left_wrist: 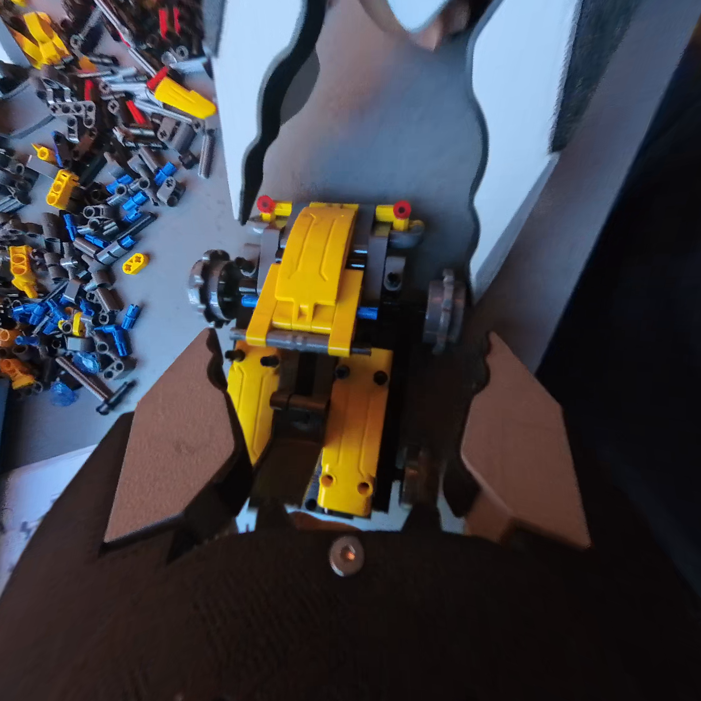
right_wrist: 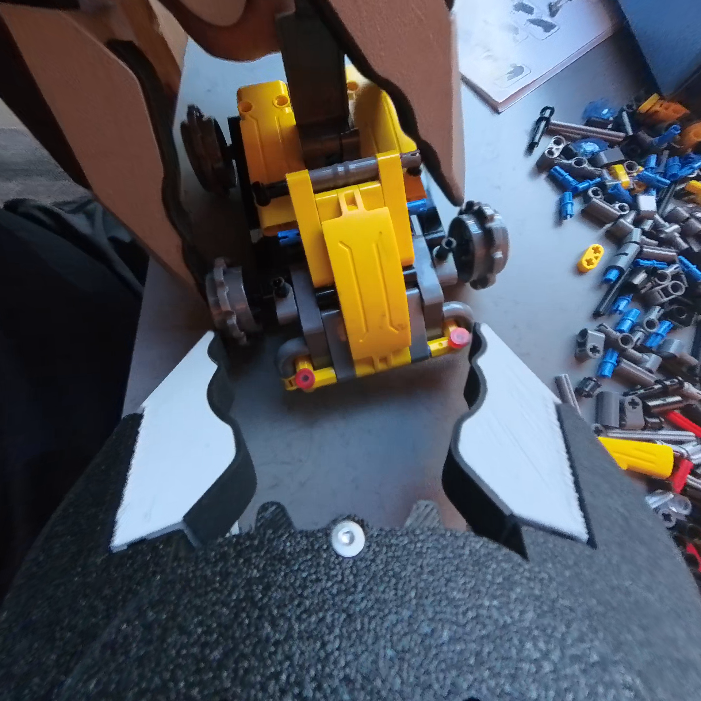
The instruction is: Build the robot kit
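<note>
A yellow and grey brick-built vehicle (left_wrist: 315, 265) with grey toothed wheel hubs (left_wrist: 206, 288) and two red studs on its front bar stands on the grey table (left_wrist: 178, 235). My left gripper (left_wrist: 351, 335), with brown fingers, is shut on the vehicle's rear half, one finger against each side. My right gripper (right_wrist: 343, 335), with white fingers (right_wrist: 182, 417), faces it from the other end. It is open, and its tips flank the vehicle's (right_wrist: 360, 273) front bar, the right tip close to a red stud (right_wrist: 459, 335). The left gripper's brown fingers (right_wrist: 113, 132) show at the top of the right wrist view.
A dense pile of loose blue, grey, yellow and red pieces (left_wrist: 87, 227) lies beside the vehicle, also in the right wrist view (right_wrist: 626, 265). A printed booklet (right_wrist: 531, 49) and a blue box (right_wrist: 667, 38) lie beyond. The table edge (left_wrist: 569, 303) runs close along the vehicle's other side.
</note>
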`<state>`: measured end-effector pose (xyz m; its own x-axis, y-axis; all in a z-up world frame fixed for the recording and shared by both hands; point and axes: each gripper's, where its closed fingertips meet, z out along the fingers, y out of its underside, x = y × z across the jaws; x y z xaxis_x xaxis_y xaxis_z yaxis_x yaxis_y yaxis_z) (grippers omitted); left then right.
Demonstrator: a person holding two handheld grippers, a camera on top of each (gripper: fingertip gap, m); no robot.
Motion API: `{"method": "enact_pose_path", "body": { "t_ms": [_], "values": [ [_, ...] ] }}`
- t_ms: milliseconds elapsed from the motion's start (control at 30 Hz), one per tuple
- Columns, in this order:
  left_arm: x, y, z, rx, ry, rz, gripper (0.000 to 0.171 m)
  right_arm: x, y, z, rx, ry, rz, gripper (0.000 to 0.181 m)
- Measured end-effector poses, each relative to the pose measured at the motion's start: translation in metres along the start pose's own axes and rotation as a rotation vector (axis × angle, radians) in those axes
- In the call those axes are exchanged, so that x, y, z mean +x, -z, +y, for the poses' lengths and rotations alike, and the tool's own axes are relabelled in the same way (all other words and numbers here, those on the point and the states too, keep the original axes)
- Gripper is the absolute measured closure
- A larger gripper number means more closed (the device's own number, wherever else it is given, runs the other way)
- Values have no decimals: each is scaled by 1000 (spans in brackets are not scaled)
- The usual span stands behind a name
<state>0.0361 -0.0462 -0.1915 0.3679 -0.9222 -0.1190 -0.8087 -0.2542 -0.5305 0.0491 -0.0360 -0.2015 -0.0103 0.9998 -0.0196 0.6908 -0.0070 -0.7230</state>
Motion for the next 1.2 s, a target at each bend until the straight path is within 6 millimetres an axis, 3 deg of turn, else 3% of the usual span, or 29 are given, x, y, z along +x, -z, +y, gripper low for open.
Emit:
{"method": "enact_pose_path", "body": {
  "t_ms": [100,167,300,433,700,1200],
  "values": [
    [-3,24,-10,93,67,15,38,-2,9,-6,68,-26,10,57],
    [-16,41,-4,112,100,-45,39,-7,16,-10,118,-17,8,57],
    [-26,65,31,75,164,-115,39,-7,28,-13,188,-20,35,59],
    [-10,74,65,69,195,-70,42,-9,36,-16,238,-12,38,67],
    [-10,53,87,91,278,-69,50,-6,32,-14,216,-10,42,71],
    [-8,31,79,132,241,-39,53,-8,28,-10,187,29,53,71]
  ]
}}
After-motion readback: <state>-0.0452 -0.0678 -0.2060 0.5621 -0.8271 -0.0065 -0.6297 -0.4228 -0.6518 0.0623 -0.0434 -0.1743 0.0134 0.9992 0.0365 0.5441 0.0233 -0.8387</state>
